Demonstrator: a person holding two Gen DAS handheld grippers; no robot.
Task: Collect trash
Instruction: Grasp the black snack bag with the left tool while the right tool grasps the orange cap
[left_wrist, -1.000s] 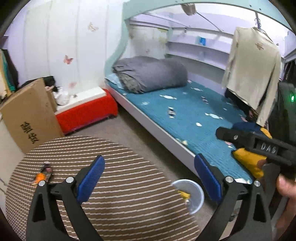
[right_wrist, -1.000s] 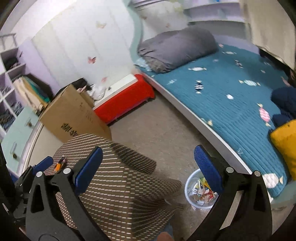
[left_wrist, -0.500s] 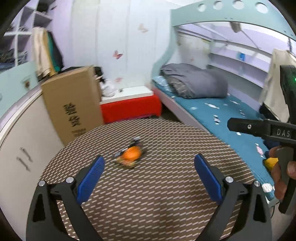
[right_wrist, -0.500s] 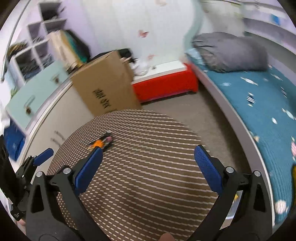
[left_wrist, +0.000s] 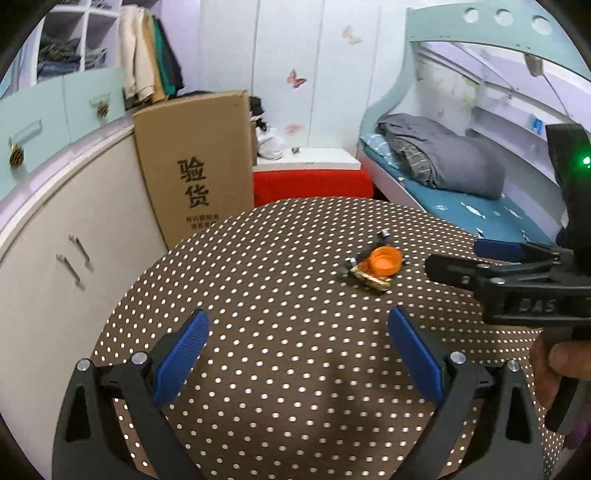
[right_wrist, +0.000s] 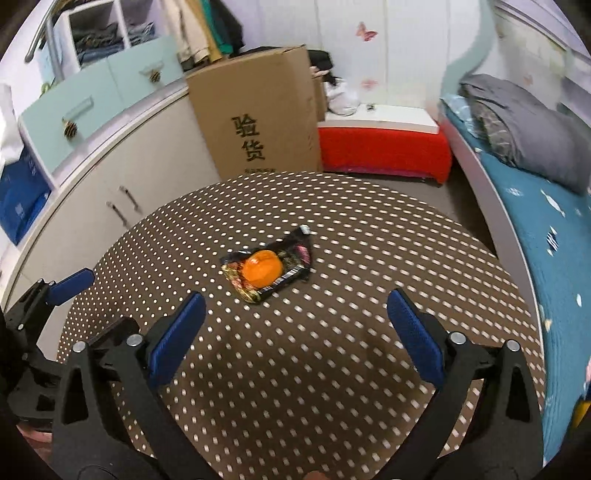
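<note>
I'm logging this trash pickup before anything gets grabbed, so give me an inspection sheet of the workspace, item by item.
Surface: round table under a brown dotted cloth, mostly bare.
Job's things: orange cap lying on a dark printed wrapper, near the table's middle; neither is held.
Clutter: nothing else seen on the table.
Grippers: left gripper open, nothing between its fingers; right gripper wide, its jaws closing, nothing between them, short of the wrapper.
Cables: nothing seen.
Surroundings: cardboard box against the cabinets; red bench behind the table; bed with a grey blanket to the right.
</note>
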